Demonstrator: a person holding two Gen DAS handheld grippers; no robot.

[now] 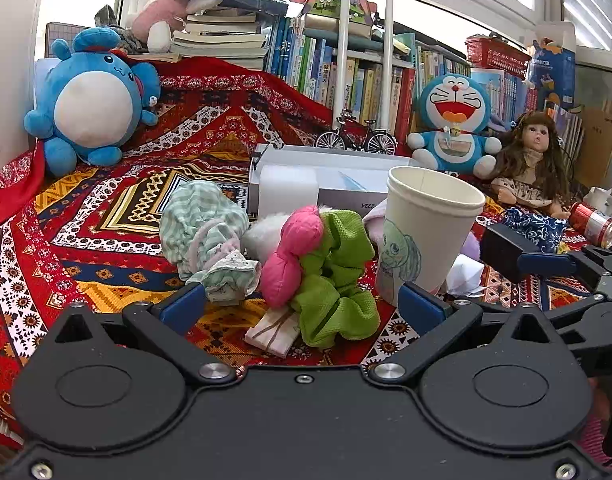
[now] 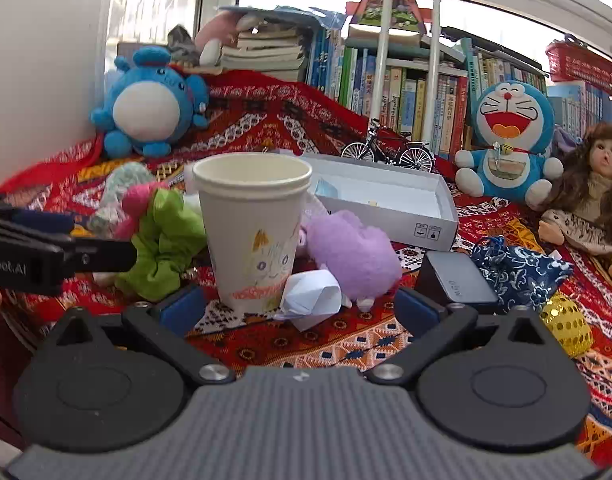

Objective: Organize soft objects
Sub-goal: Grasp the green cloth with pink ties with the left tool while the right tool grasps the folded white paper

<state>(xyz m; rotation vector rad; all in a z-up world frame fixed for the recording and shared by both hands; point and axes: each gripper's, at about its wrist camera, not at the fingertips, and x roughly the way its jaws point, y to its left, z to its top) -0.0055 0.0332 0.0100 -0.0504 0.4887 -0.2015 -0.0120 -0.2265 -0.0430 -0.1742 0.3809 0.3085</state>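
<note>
A pile of soft things lies on the patterned cloth (image 1: 106, 236). A green scrunchie (image 1: 337, 280) and a pink scrunchie (image 1: 296, 252) lie just ahead of my open, empty left gripper (image 1: 302, 304). A striped pale-green cloth bundle (image 1: 202, 232) is to their left. A white paper cup (image 2: 252, 224) stands upright ahead of my open, empty right gripper (image 2: 300, 304). A purple plush (image 2: 353, 252) and a folded white paper (image 2: 311, 294) lie beside the cup. The cup (image 1: 425, 232) also shows in the left wrist view.
An open white box (image 2: 385, 204) stands behind the pile. A black box (image 2: 457, 280), blue floral pouch (image 2: 521, 268) and gold sequin ball (image 2: 567, 324) lie right. Blue plush (image 1: 90, 100), Doraemon plush (image 2: 505, 144), doll (image 2: 589, 196), toy bicycle (image 2: 385, 150) and bookshelf (image 2: 405, 88) line the back.
</note>
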